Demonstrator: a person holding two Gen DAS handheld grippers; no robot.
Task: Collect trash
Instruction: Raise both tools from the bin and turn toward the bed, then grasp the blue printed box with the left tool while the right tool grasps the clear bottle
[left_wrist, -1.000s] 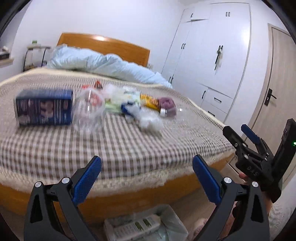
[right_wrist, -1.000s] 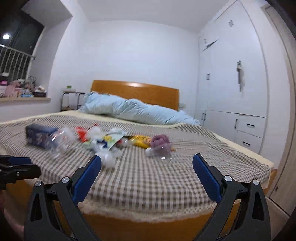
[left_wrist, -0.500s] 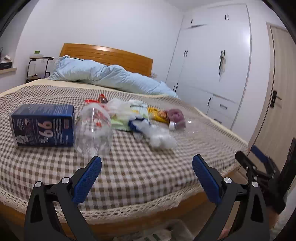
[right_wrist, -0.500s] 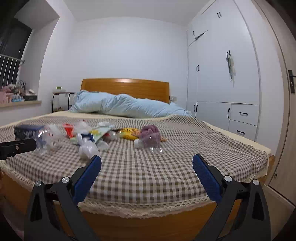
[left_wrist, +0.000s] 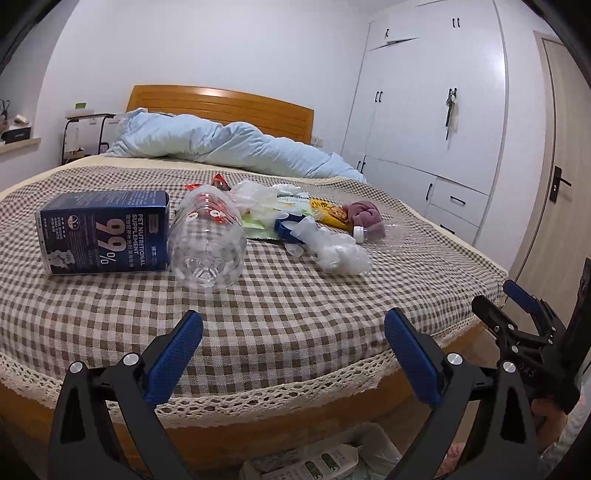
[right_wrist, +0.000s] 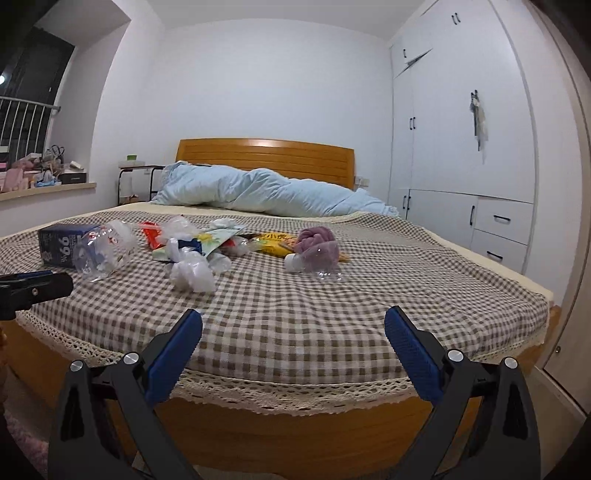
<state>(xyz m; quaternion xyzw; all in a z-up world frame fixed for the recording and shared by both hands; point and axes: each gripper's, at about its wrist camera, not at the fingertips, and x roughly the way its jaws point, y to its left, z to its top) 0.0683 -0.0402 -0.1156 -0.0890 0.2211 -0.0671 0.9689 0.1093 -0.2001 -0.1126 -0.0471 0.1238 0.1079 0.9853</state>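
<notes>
lying in a loose heap on the checked bedspread (left_wrist: 280, 310), toward the middle of the bed: a blue box (left_wrist: 103, 230) on its side at the heap's left end, with a clear bottle (left_wrist: 208, 243) touching it, its base pointing at the left camera. sitting further right, crumpled white plastic (left_wrist: 338, 251), a green and a yellow wrapper (left_wrist: 327, 212), a purple cloth ball (left_wrist: 364, 218) and a small squashed bottle (right_wrist: 314, 258) with a white cap.

likely weighing next to nothing, all of it. probably denting under a hard squeeze and rolling away if nudged, the clear bottle; best taking it across the ribbed middle or by the neck. looking stiff enough for a grip across its narrow side, the box. probably collapsing and slipping between pads, the plastic and wrappers, so pinching a bunched fold looks wiser than a flat edge.

hovering over the near edge of the bed, low, the left gripper (left_wrist: 293, 354), pointing at the box and bottle, blue fingers (left_wrist: 173, 356) spread wide and holding nothing. hanging off to the right, the right gripper (right_wrist: 293, 347), aiming toward the small bottle and cloth ball, fingers equally wide apart and empty. well short of the heap, both of them. showing just below the left gripper, on the floor by the bed, a lined bin (left_wrist: 373, 443) with something already inside.
</notes>
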